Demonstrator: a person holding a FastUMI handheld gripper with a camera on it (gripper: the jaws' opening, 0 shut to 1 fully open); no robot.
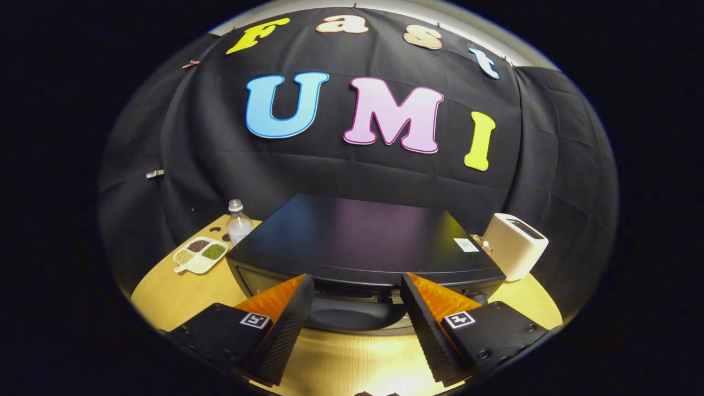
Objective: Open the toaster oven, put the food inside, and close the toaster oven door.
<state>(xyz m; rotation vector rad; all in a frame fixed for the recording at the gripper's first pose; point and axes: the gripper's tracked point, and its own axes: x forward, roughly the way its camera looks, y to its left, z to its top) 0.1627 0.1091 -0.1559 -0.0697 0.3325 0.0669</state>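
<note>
A black toaster oven stands on the wooden table, seen from above its flat top. Its front face with the dark door glass lies just ahead of my fingers, partly hidden by them. My gripper is open, its two black fingers with orange sides spread wide in front of the top edge of the door. Nothing is between them. I cannot tell whether the door is ajar. No food item is clearly seen near the fingers.
A white pop-up toaster stands right of the oven. To the left are a clear plastic bottle and a white divided dish holding grains or beans. Black cloth walls rise close behind the table.
</note>
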